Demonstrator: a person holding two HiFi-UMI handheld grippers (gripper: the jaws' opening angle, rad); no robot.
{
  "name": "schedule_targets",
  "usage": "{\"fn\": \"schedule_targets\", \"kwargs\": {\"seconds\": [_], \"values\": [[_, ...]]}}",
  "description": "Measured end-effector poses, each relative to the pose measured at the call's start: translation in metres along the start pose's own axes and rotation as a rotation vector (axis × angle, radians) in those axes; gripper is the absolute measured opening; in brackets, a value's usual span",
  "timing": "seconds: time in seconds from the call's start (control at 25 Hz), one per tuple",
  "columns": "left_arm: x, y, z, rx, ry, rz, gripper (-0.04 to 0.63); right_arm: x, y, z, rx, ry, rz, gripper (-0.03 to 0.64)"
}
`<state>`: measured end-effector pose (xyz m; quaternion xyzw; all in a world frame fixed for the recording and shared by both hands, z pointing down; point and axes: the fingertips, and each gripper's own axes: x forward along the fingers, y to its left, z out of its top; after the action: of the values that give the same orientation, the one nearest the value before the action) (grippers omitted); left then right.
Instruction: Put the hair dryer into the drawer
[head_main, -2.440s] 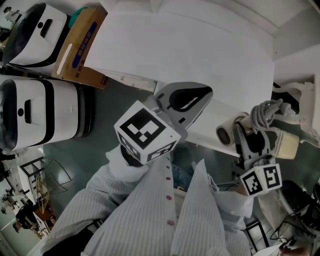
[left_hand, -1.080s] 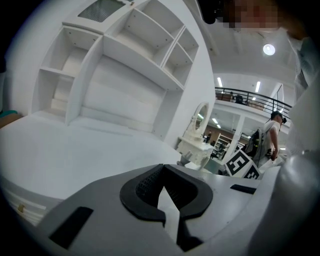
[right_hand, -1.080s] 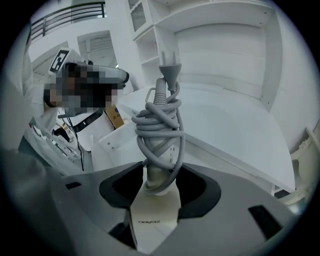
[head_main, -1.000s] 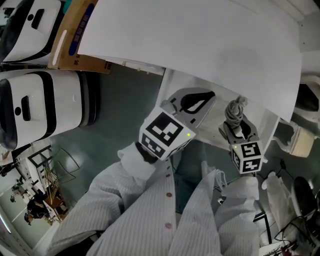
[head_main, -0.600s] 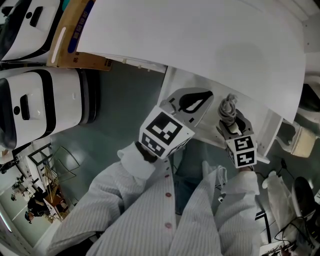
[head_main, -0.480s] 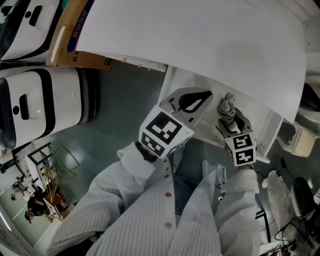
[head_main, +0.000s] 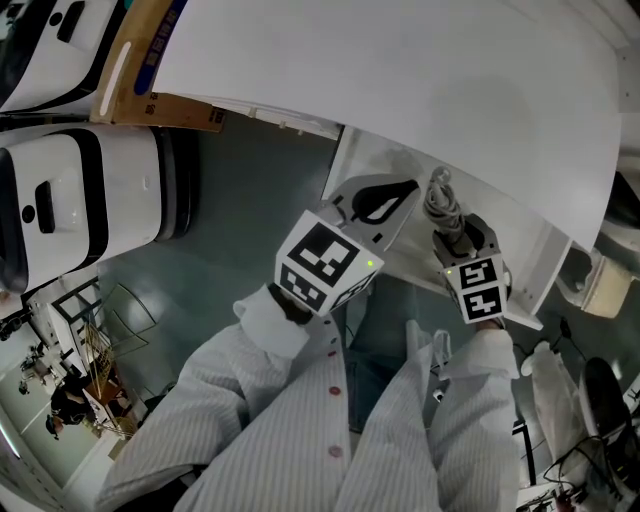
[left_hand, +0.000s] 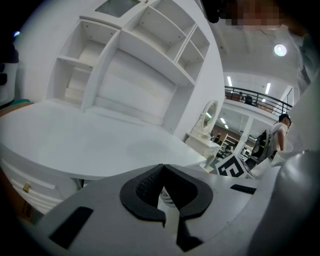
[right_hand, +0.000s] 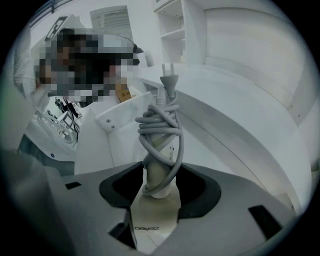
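My right gripper (head_main: 453, 233) is shut on the cream hair dryer (right_hand: 160, 172). Its grey cord (head_main: 439, 194) is wound round the handle, and the plug (right_hand: 169, 81) sticks up at the top. The dryer hangs over the open white drawer (head_main: 352, 165) under the white tabletop (head_main: 400, 70). In the right gripper view a drawer wall (right_hand: 120, 120) with screws shows to the left of the dryer. My left gripper (head_main: 394, 192) hovers over the drawer's left part, beside the dryer. Its pads (left_hand: 145, 182) meet at the tips with nothing between them.
Two white machines with black bands (head_main: 70, 195) stand on the floor at the left, behind a cardboard box (head_main: 150, 60). A white shelf unit (left_hand: 135, 50) rises at the back of the tabletop. The person's striped coat (head_main: 300, 420) fills the lower head view.
The right gripper has carried the hair dryer from the table's right side to over the open drawer, then a little further in. The left gripper has hardly moved.
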<state>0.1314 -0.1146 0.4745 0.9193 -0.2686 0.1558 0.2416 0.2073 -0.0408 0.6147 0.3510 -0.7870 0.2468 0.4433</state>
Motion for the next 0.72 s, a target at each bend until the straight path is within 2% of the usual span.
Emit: {"fn": "schedule_targets", "kwargs": {"seconds": [0.44,0.72], "values": [[-0.005,0.018,-0.011,-0.032,0.004,0.019,0.009,0.025,0.012,-0.001,-0.180,0.145,0.000,0.190],[-0.009,0.027,-0.013,-0.041,0.005,0.026,0.009,0.036,0.014,-0.005,-0.250,0.228,-0.014,0.190]]}}
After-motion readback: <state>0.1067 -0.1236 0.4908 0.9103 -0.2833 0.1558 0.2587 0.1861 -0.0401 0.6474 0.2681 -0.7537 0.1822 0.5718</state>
